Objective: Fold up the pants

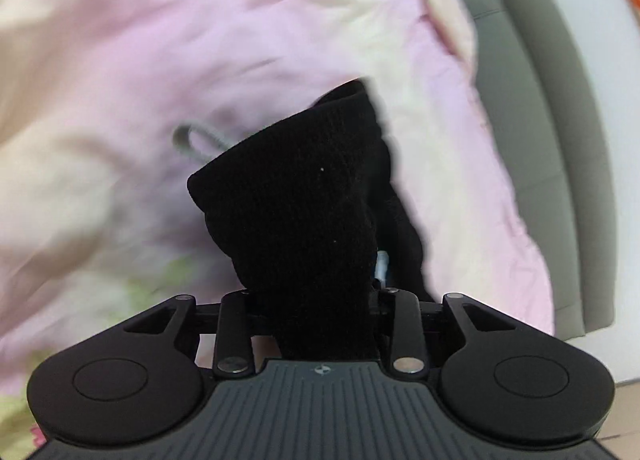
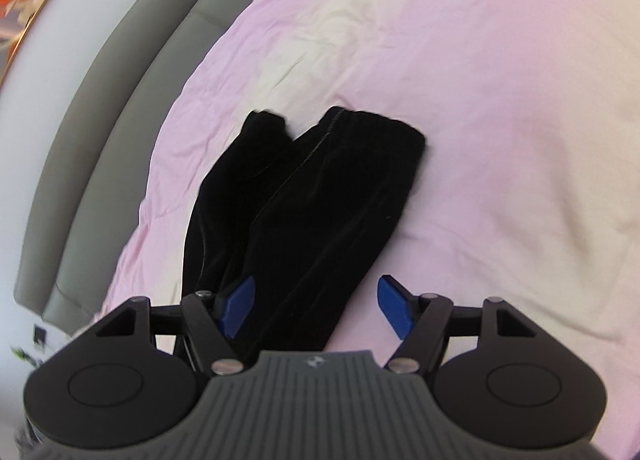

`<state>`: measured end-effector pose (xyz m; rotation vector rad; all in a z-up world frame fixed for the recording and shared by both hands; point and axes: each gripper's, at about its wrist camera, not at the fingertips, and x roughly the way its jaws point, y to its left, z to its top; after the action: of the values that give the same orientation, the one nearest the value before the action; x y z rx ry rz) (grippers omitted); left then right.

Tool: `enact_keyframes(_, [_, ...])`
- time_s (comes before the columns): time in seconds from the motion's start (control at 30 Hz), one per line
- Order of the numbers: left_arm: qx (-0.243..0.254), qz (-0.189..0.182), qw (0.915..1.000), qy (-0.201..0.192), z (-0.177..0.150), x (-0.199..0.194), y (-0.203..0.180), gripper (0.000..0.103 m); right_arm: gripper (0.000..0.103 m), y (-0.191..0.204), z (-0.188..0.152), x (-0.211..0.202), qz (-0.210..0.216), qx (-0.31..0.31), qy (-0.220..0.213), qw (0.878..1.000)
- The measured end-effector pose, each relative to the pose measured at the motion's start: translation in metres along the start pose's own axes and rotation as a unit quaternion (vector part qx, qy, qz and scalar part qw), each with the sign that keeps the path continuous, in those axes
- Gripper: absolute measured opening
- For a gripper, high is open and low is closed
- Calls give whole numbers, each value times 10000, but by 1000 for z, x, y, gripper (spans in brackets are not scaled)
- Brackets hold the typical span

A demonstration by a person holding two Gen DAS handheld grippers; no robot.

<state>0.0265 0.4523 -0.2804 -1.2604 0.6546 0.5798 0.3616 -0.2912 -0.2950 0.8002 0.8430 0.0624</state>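
Black pants (image 2: 304, 196) on pink bed sheet (image 2: 480, 100); left gripper (image 1: 320, 292) jaws pinching pants, right gripper (image 2: 316, 308) jaws spread.

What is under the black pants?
The black pants lie on a pink and cream bedsheet. Whatever the sheet looks like right beneath them is covered.

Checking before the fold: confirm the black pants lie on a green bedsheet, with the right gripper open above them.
Wrong on the colour: the bedsheet is pink, as the right wrist view shows. The rest holds: the black pants lie on it and the right gripper is open above them.
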Motion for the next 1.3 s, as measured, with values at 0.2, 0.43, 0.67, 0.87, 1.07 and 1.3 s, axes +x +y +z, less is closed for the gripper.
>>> enact_keyframes(0.2, [-486, 211, 9982, -286, -10, 18, 2, 44, 62, 31, -12, 11, 340, -551, 204, 9977])
enact_keyframes(0.43, [-767, 59, 9969, -173, -6, 30, 8, 46, 53, 56, -5, 37, 308, -800, -227, 9961])
enact_keyframes(0.67, [-772, 38, 9969, -122, -5, 26, 18, 48, 54, 44, 59, 60, -53, -659, -1180, 9908])
enact_keyframes(0.87, [-770, 97, 9969, -123, -4, 33, 17, 54, 57, 46, 99, 92, 113, -1464, -1114, 9829])
enact_keyframes(1.07, [-859, 135, 9961, -120, -3, 40, 19, 57, 8, 54, 111, 116, 683, -1445, 135, 9871])
enact_keyframes(1.3, [-851, 66, 9963, -97, -3, 37, 22, 56, 2, 64, 121, 30, 2046, -1227, 11, 9711])
